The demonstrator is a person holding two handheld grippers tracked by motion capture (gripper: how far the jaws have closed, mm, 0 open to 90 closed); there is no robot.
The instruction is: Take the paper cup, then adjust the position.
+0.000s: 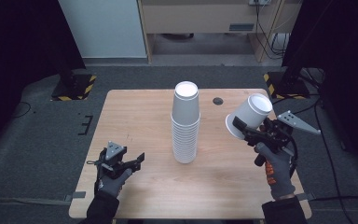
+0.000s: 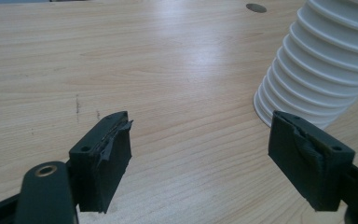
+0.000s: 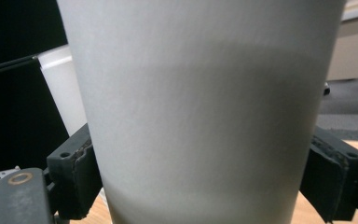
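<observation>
A tall stack of white paper cups (image 1: 185,123) stands upside down in the middle of the wooden table (image 1: 135,112). In the left gripper view the stack (image 2: 317,70) rises at the right, just beyond the jaws. My left gripper (image 1: 137,161) rests low near the table's front left, open (image 2: 200,135), with bare wood between its jaws. My right gripper (image 1: 240,128) is to the right of the stack, above the table, shut on a single white cup (image 1: 251,114) that is tilted. That cup (image 3: 205,112) sits close between the black pads (image 3: 77,172).
A small dark round disc (image 1: 218,101) lies in the tabletop behind the stack. Two black stands with yellow-and-black striped bases stand on the floor beyond the back left corner (image 1: 74,86) and the back right corner (image 1: 284,84). Cables trail at the right.
</observation>
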